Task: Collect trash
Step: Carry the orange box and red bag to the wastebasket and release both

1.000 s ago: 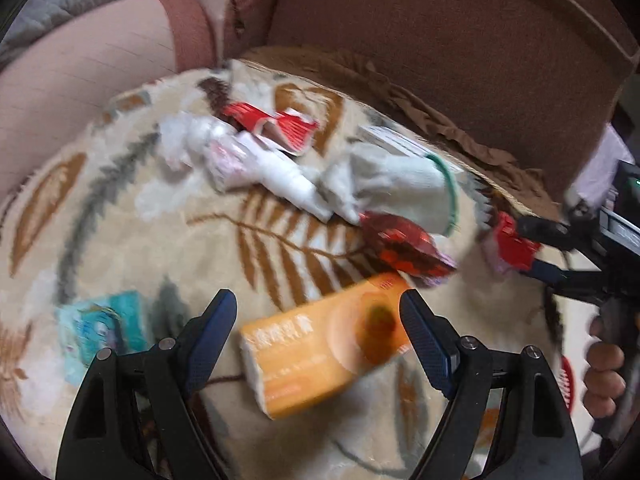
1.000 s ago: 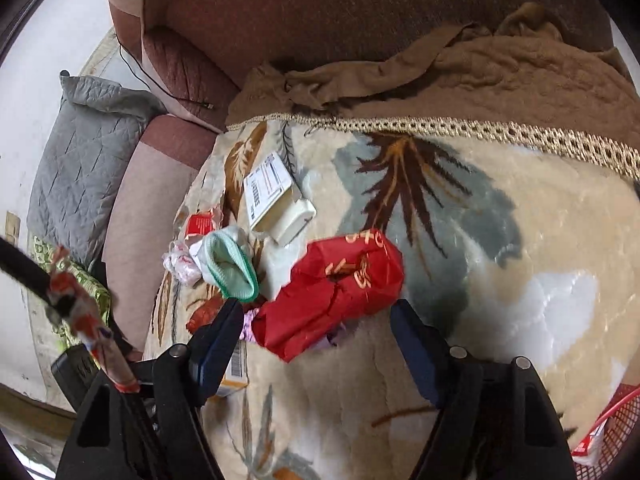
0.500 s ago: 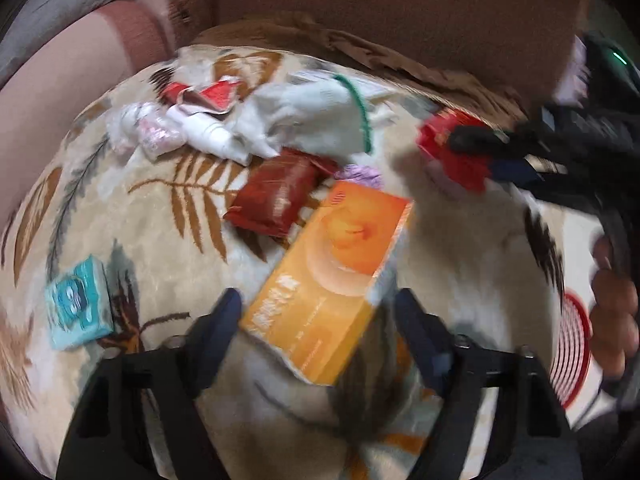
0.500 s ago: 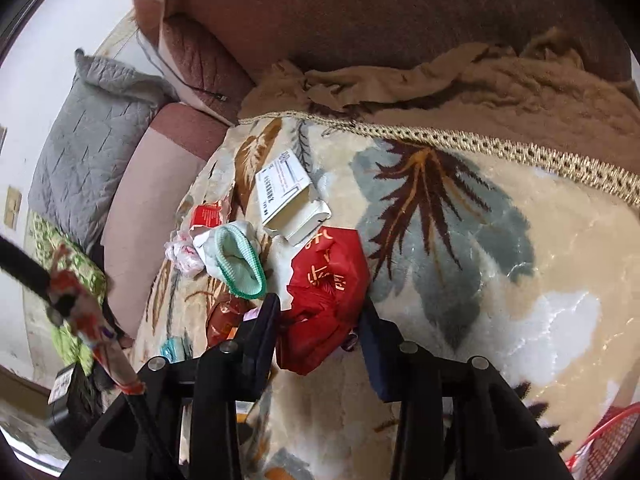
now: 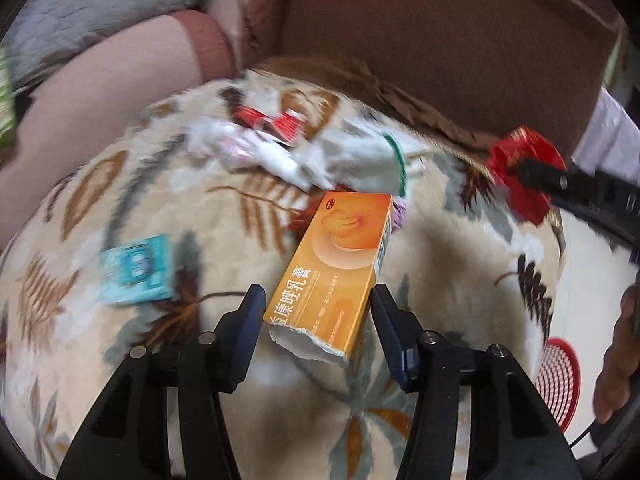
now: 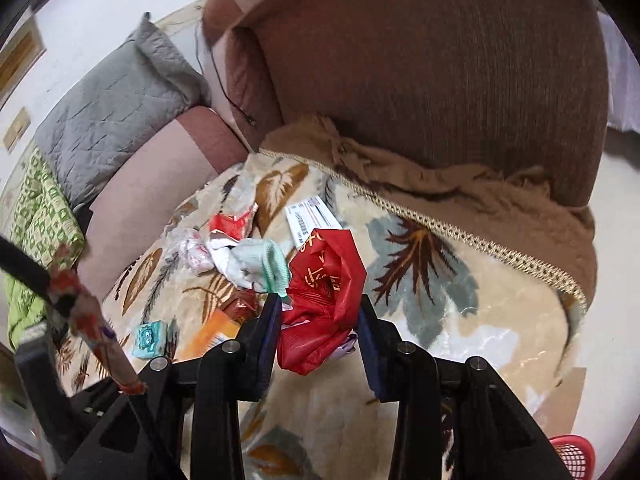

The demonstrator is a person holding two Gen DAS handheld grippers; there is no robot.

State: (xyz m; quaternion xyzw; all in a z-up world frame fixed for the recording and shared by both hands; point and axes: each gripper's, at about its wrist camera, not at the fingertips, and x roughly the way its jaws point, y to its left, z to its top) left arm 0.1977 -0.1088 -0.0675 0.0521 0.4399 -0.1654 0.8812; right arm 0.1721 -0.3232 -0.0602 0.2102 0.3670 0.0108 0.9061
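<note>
Left gripper (image 5: 318,304) clamped on the torn end of a long orange cardboard medicine box (image 5: 335,268), both blue pads (image 5: 250,320) pressed against its sides, box sticking out forward over the cream leaf-patterned fleece blanket (image 5: 120,200)

Right gripper (image 6: 318,314) squeezed onto a crumpled red plastic bag with gold print (image 6: 324,296), bag bulging up between the fingers and hanging a bit below them. Same red bag visible at the far right of the left wrist view, pinched at the tip of the other tool, up off the blanket

Rest of the trash lying in a loose pile toward the back of the blanket:
- small teal carton (image 5: 138,270), off on its own to the left of the orange box
- white sock with a green cuff (image 6: 262,262), just beside the red bag in the right wrist view
- red and white wrapper (image 6: 230,226) behind the sock
- clear crinkly plastic wad (image 6: 190,250) to the left of the sock
- white printed box (image 6: 312,218) behind the red bag
- dark red foil packet (image 6: 240,306) partly hidden behind the left finger

Red mesh basket (image 5: 556,380) down past the blanket edge on the right. Brown sofa backrest (image 6: 440,80) behind, grey quilted cushion (image 6: 108,116) off to the left
</note>
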